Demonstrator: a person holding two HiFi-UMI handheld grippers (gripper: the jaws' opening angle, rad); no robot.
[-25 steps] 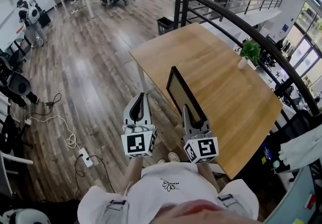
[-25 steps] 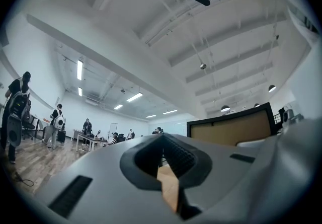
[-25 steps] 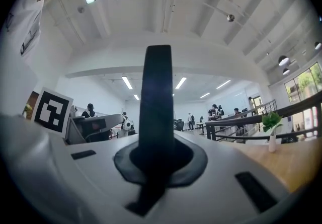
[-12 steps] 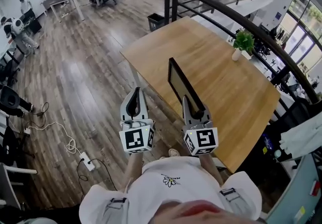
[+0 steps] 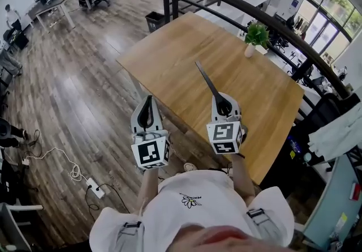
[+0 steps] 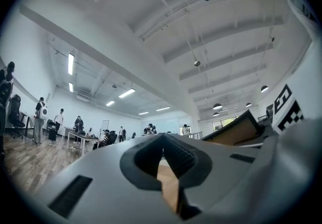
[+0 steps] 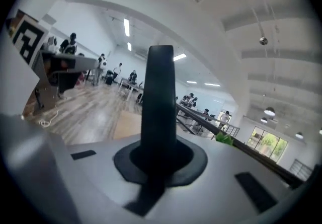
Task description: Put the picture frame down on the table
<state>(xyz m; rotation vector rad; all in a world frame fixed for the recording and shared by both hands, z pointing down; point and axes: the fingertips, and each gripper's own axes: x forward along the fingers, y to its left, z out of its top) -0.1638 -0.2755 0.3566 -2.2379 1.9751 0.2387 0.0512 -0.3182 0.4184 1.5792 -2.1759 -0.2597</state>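
A black picture frame (image 5: pixel 206 80) shows edge-on as a thin dark bar, tilted up and away over the near part of the wooden table (image 5: pixel 181 47). My right gripper (image 5: pixel 218 98) is shut on the frame's lower end, above the table's near edge. In the right gripper view the frame (image 7: pixel 159 92) rises straight out from between the jaws of that gripper (image 7: pixel 160 160). My left gripper (image 5: pixel 148 99) hangs left of the table over the floor, shut and holding nothing. In the left gripper view its jaws (image 6: pixel 162 140) meet at the tip.
A small potted plant (image 5: pixel 255 35) stands at the table's far right edge. A dark railing (image 5: pixel 237 4) runs behind the table, with a black bin (image 5: pixel 154 20) at its far corner. A power strip and cable (image 5: pixel 90 188) lie on the wood floor to the left.
My right gripper has moved forward over the table and turned the frame, so its face no longer shows, only its edge. The left gripper has stayed beside the table, still shut.
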